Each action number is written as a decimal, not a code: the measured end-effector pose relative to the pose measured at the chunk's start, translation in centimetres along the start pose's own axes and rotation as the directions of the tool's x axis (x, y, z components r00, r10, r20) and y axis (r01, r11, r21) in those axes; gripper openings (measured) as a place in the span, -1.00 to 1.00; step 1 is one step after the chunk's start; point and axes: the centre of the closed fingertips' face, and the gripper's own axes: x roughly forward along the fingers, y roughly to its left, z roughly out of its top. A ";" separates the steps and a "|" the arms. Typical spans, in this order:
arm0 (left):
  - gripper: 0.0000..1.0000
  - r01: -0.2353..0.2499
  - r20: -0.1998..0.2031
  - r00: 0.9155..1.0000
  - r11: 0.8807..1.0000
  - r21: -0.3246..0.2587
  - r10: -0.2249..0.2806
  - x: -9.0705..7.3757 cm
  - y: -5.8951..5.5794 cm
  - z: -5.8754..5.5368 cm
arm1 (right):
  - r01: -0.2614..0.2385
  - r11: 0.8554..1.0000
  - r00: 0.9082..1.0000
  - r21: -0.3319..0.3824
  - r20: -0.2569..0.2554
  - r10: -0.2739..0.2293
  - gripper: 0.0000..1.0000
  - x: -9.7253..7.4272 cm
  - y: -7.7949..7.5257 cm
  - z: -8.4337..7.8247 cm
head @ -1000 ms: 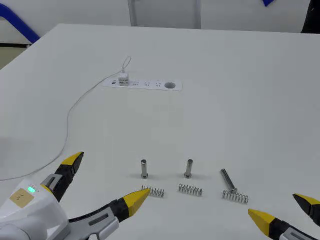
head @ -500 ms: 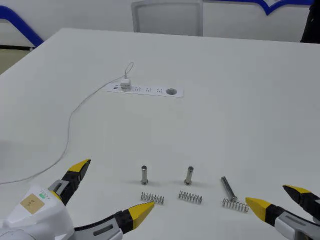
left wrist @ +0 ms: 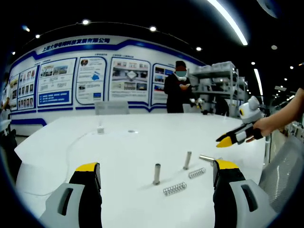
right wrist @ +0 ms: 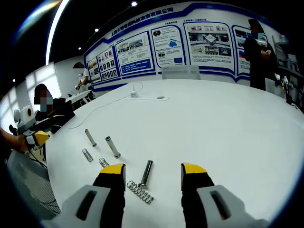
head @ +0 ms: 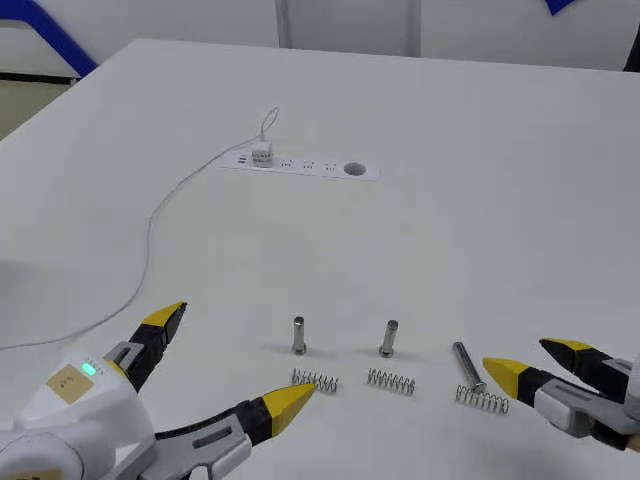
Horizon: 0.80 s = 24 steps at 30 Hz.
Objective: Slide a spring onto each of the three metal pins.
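Note:
Two metal pins (head: 298,335) (head: 389,338) stand upright on the white table, and a third pin (head: 466,366) lies flat at the right. In front of each rests a spring (head: 314,380) (head: 390,381) (head: 482,399). My left gripper (head: 228,360) is open at the near left, one yellow tip close to the left spring. My right gripper (head: 535,361) is open just right of the lying pin and its spring. In the right gripper view the lying pin (right wrist: 146,173) and spring (right wrist: 139,191) sit between the open jaws of the right gripper (right wrist: 152,168). Ahead of the left gripper (left wrist: 156,166), a pin (left wrist: 156,174) and spring (left wrist: 174,188) show.
A white power strip (head: 300,165) with a plugged charger (head: 262,153) lies farther back, its cable (head: 150,230) curving toward the left edge. People stand beyond the table (left wrist: 178,90) in the gripper views.
My right gripper has come forward and left, its tips now beside the lying pin and right spring. The left gripper has hardly shifted; the head camera moved.

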 end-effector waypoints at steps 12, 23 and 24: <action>1.00 0.025 -0.036 0.999 1.000 0.016 -0.025 0.2 -0.7 -0.7 | -0.017 0.999 0.995 -0.044 -0.094 0.012 -0.37 2.9 0.4 -1.0; 1.00 0.025 -0.048 0.999 1.000 0.007 -0.025 0.2 -0.7 -1.0 | -0.027 0.999 0.987 -0.037 -0.158 0.021 -0.59 5.2 0.7 -2.1; 1.00 0.028 -0.050 0.998 1.000 0.009 -0.028 0.2 -0.8 -1.1 | -0.025 0.999 0.987 -0.035 -0.159 0.019 -0.60 5.4 0.7 -2.0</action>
